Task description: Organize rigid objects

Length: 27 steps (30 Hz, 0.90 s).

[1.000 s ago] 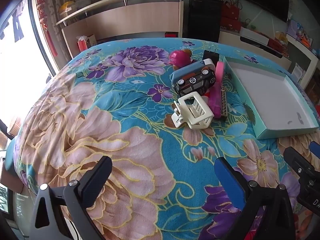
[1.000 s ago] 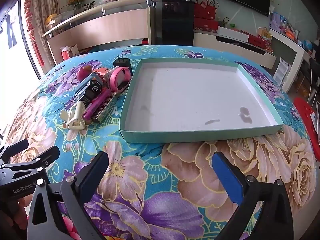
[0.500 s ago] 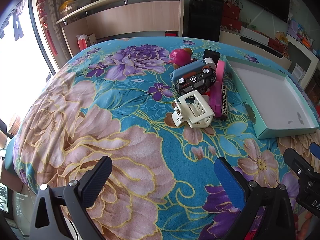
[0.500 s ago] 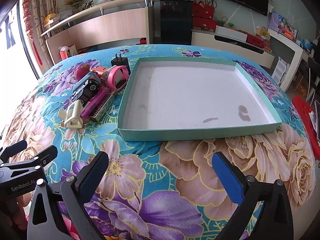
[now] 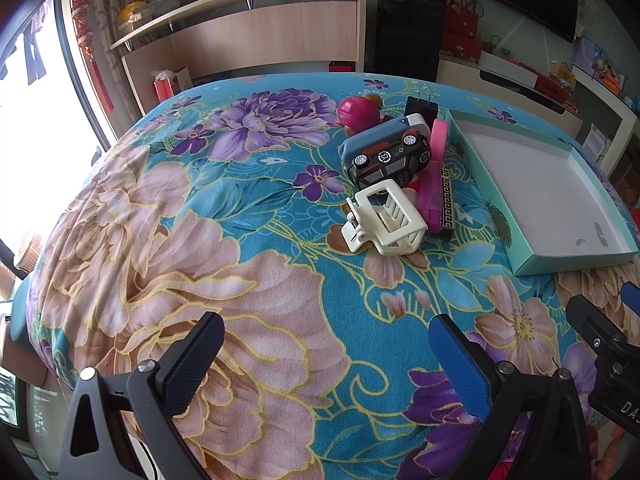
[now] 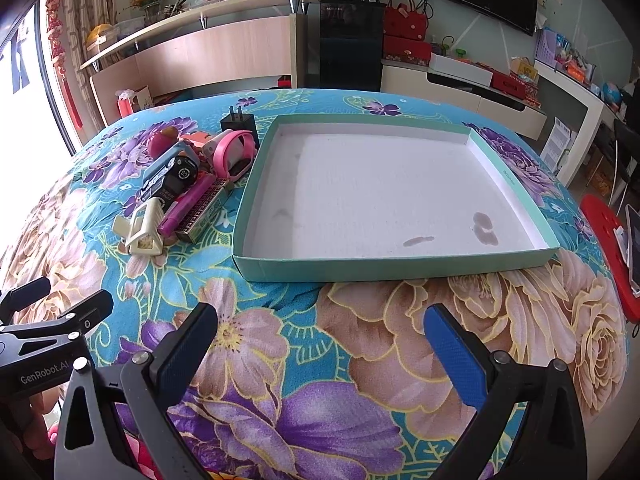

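A pile of small rigid objects lies on the flowered cloth left of a shallow teal tray (image 5: 576,258) (image 6: 400,270), whose white floor holds nothing. The pile holds a cream hair claw clip (image 5: 386,222) (image 6: 142,230), a black toy car (image 5: 390,158) (image 6: 178,178), a blue case (image 5: 372,140), a magenta pen-like item (image 5: 430,196) (image 6: 184,206), a patterned harmonica (image 5: 448,200) (image 6: 202,214), a pink band (image 6: 232,152), a black charger plug (image 5: 420,108) (image 6: 238,122) and a pink round toy (image 5: 354,114). My left gripper (image 5: 324,344) is open, well short of the pile. My right gripper (image 6: 320,336) is open, in front of the tray.
The table is round and covered by a blue flowered cloth (image 5: 240,240). A long wooden shelf unit (image 6: 208,52) and a black cabinet (image 6: 348,56) stand behind it. A red stool (image 6: 612,248) stands at the right. The left gripper's body shows at the lower left of the right wrist view (image 6: 44,356).
Both grippers have shifted only slightly; the pile and tray sit a little differently in view. Both stay open and nothing has been picked up.
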Each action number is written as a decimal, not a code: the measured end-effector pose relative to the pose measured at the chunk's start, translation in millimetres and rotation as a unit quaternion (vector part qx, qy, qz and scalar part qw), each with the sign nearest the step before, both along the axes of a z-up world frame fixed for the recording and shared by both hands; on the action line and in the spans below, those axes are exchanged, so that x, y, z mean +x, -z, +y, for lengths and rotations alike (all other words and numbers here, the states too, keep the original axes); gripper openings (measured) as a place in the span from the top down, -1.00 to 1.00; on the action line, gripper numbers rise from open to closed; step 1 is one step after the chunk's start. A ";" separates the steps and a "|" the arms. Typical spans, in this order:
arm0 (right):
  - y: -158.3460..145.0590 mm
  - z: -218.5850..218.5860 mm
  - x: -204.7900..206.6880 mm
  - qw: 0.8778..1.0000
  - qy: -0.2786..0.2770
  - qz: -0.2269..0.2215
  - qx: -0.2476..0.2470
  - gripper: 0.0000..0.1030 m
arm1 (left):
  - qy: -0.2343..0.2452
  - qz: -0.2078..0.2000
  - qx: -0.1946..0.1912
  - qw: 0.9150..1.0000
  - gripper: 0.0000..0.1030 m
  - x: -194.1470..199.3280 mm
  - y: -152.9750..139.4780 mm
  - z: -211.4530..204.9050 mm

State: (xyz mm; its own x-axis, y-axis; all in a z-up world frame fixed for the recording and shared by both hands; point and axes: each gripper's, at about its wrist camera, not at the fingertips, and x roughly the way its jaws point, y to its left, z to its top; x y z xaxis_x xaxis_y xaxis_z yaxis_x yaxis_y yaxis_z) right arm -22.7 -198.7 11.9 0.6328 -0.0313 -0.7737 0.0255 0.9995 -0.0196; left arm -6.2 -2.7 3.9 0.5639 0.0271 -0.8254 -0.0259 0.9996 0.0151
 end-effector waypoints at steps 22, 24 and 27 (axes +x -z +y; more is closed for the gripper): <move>0.5 -0.3 -0.1 1.000 0.003 0.000 -0.003 -0.99 | 0.000 0.003 -0.002 1.000 -1.00 0.2 2.6 0.4; 0.6 0.0 -0.6 1.000 0.003 0.000 -0.004 -0.99 | 0.000 0.003 -0.002 1.000 -1.00 0.2 2.7 0.4; 0.6 0.0 -0.6 1.000 0.003 0.000 -0.004 -0.99 | 0.000 0.003 -0.001 1.000 -1.00 0.1 2.8 0.3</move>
